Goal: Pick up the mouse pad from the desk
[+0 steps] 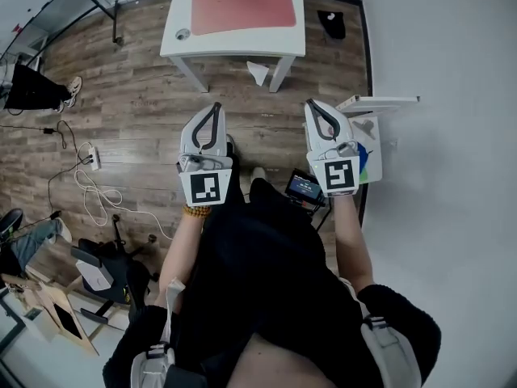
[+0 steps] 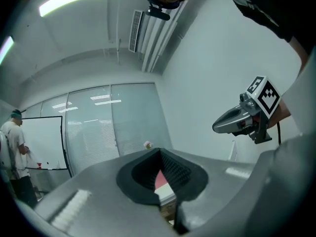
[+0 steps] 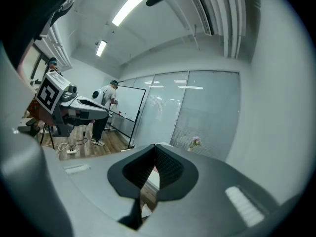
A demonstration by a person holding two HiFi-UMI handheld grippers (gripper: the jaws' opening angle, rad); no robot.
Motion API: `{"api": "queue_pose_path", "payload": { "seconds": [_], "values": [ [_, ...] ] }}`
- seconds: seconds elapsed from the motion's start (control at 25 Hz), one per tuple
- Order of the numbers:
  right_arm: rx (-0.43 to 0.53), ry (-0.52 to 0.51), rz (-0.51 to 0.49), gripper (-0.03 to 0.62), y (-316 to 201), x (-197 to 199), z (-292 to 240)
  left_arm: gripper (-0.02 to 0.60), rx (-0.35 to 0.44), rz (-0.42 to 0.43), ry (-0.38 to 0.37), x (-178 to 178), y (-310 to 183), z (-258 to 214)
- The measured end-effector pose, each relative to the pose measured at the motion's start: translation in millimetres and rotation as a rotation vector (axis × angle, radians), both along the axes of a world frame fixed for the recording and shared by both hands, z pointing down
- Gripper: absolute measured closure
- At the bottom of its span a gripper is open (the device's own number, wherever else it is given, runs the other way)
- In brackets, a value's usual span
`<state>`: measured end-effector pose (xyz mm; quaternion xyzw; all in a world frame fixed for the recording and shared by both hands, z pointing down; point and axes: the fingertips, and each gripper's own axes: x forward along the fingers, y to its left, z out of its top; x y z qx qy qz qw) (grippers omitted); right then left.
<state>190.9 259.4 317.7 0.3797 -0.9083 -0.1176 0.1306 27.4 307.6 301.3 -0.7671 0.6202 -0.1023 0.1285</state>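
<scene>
Lying on the desk [image 1: 234, 45], the mouse pad [image 1: 242, 2] runs lengthwise left-right.

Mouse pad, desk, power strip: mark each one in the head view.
Mouse pad [image 1: 242, 2]: head view, middle of its red top.
Desk [image 1: 181, 6]: head view, bare white strip at its left edge.
Power strip [image 1: 93, 158]: head view, middle of its white body.

Both forearms [image 1: 182, 245] extended ahead of my body, parallel. Left gripper [image 1: 214, 110] and right gripper [image 1: 314, 108] side by side, apart, pointing forward. Fingers [image 2: 174, 168] of each closed tip to tip, nothing between them.
</scene>
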Motion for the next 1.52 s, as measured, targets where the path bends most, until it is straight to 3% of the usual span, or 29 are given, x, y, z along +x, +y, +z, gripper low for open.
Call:
{"api": "queue_pose_path", "payload": {
  "seconds": [0.52, 0.76, 0.96, 1.08, 1.28, 1.52],
  "values": [
    [-0.068, 0.132, 0.045, 0.565, -122, -79, 4, 0.577, -0.031, 0.132, 0.002, -78, -126, 14],
    [-0.064, 0.270, 0.040, 0.536, -151, -109, 15, 0.572, -0.075, 0.150, 0.050, -116, -169, 38],
    [-0.083, 0.373, 0.000, 0.517, -178, -120, 38, 0.561, -0.124, 0.176, 0.030, -124, -199, 57],
    [-0.118, 0.378, -0.011, 0.510, -200, -111, 54, 0.546, -0.145, 0.193, -0.006, -112, -215, 67],
    [-0.153, 0.379, -0.071, 0.487, -284, -114, 92, 0.520, -0.221, 0.211, -0.116, -105, -282, 102],
    [-0.181, 0.430, -0.152, 0.452, -364, -120, 126, 0.475, -0.350, 0.244, -0.223, -101, -345, 143]
  ]
}}
